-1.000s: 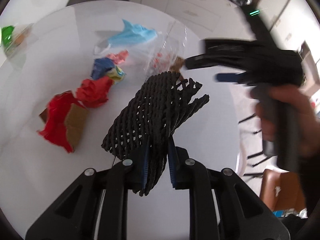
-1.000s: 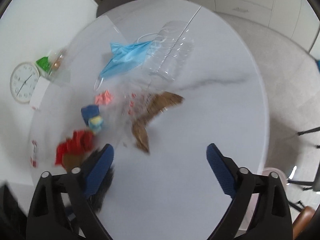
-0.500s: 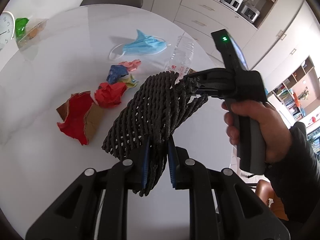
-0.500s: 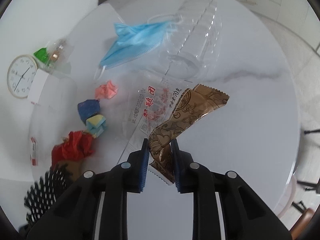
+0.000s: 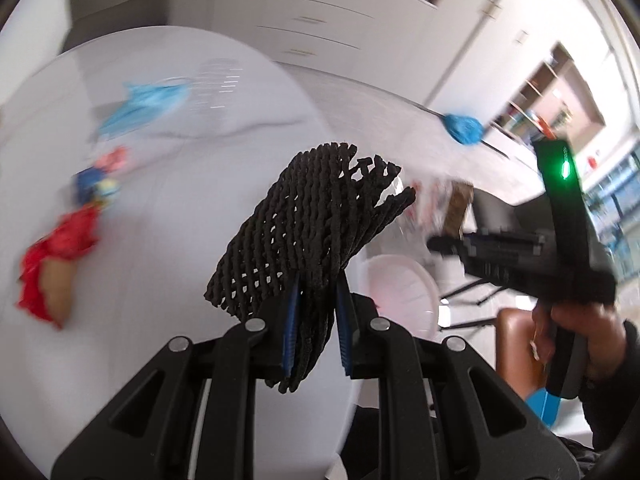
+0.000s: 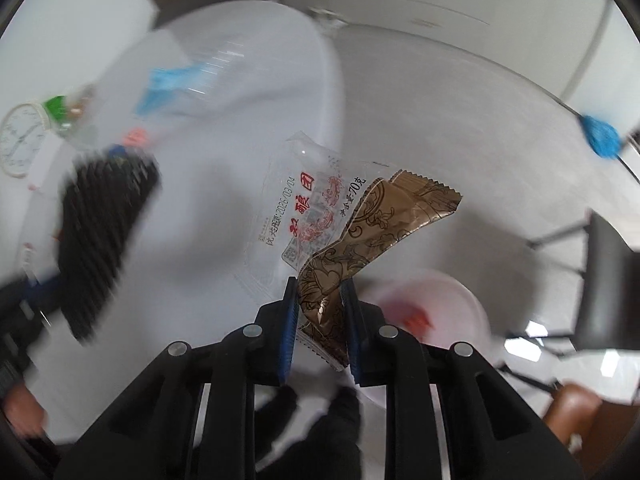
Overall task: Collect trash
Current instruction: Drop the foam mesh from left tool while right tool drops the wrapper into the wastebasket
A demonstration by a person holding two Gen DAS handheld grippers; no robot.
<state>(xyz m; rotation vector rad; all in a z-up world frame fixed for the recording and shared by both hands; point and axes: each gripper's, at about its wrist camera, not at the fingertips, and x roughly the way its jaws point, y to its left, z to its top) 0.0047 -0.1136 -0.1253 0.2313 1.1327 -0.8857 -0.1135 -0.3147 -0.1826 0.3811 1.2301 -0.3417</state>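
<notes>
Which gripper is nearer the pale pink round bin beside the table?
Right. The right gripper, clamping two wrappers, hangs almost over the pink bin; the left gripper, clamping black foam netting, is back at the table edge.

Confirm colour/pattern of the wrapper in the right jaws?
Brown-gold wrapper with dark swirling scrollwork, serrated end. Clearest in the right wrist view.

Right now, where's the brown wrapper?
In the right wrist view, the brown wrapper is pinched in the right gripper with a clear printed wrapper, lifted above the pink bin.
</notes>
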